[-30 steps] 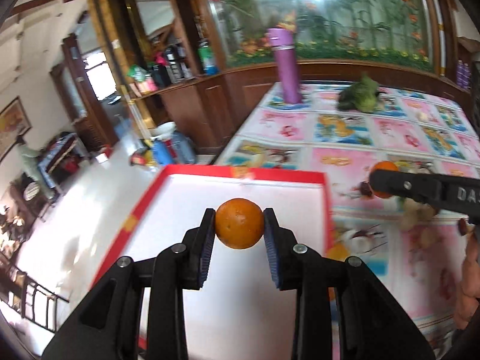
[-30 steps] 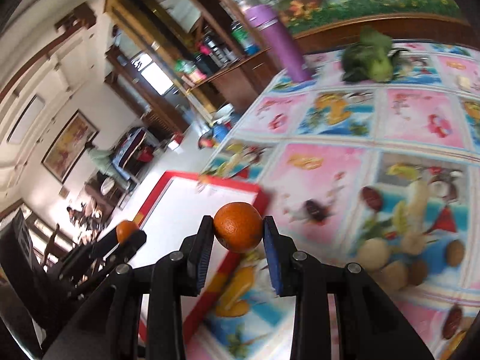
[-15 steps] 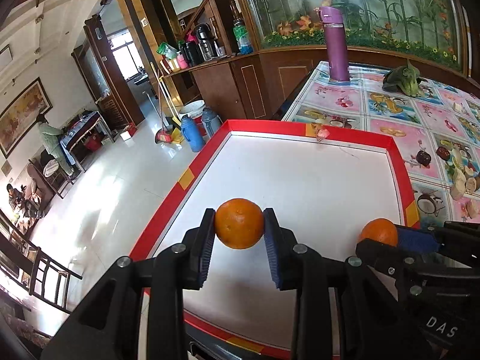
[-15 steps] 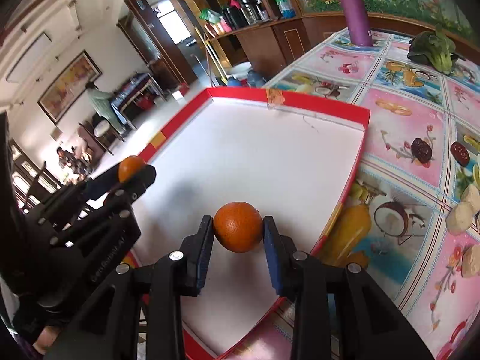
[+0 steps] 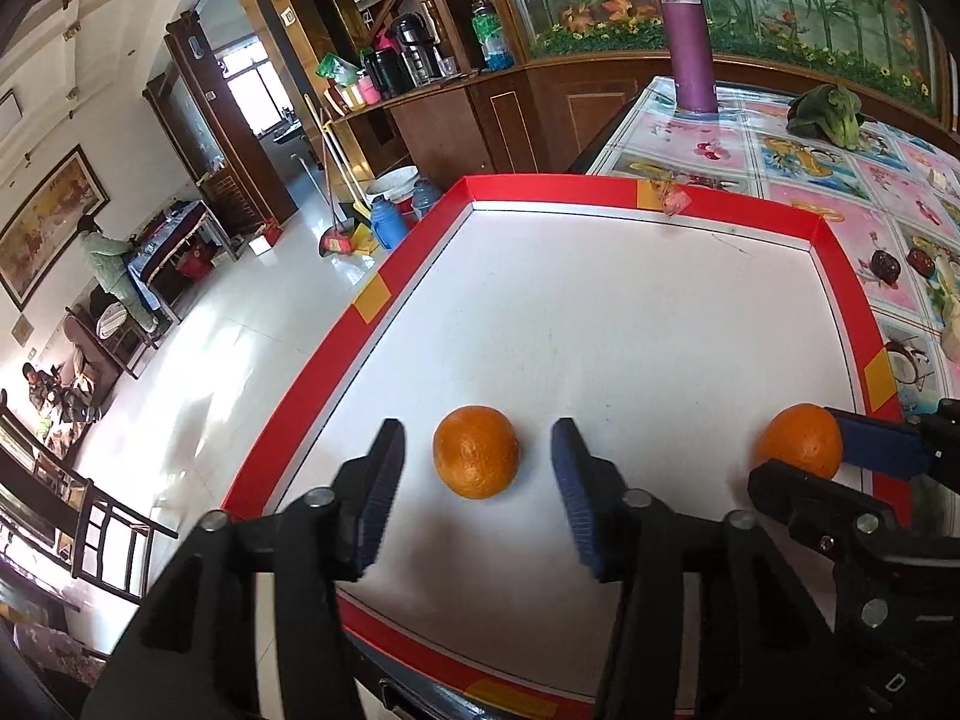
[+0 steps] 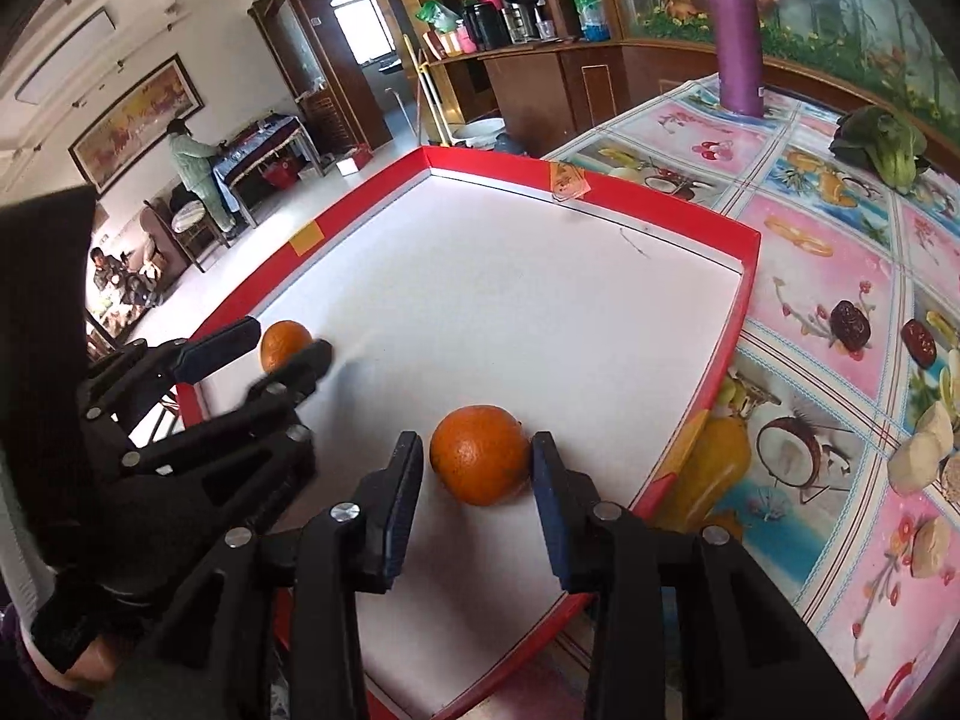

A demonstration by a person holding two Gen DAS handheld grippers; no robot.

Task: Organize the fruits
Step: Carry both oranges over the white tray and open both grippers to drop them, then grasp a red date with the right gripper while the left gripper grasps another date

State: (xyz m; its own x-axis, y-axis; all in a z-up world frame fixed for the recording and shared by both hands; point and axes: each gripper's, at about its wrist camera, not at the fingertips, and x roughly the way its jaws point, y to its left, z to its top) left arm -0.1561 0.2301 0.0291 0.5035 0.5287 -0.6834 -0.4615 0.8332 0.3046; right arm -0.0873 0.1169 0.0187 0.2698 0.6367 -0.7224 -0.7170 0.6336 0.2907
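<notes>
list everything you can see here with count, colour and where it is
oranges: 2, orange, on the white floor of the tray, one between the left fingers, one between the right fingers
tray: 1, red rim, white inside, at the table's edge
flask: 1, purple, upright at the table's far end
leafy vegetable: 1, green, on the far tablecloth
tablecloth: 1, pink with fruit prints, covers the table
left gripper: black, blue pads, open
right gripper: black, blue pads, open
</notes>
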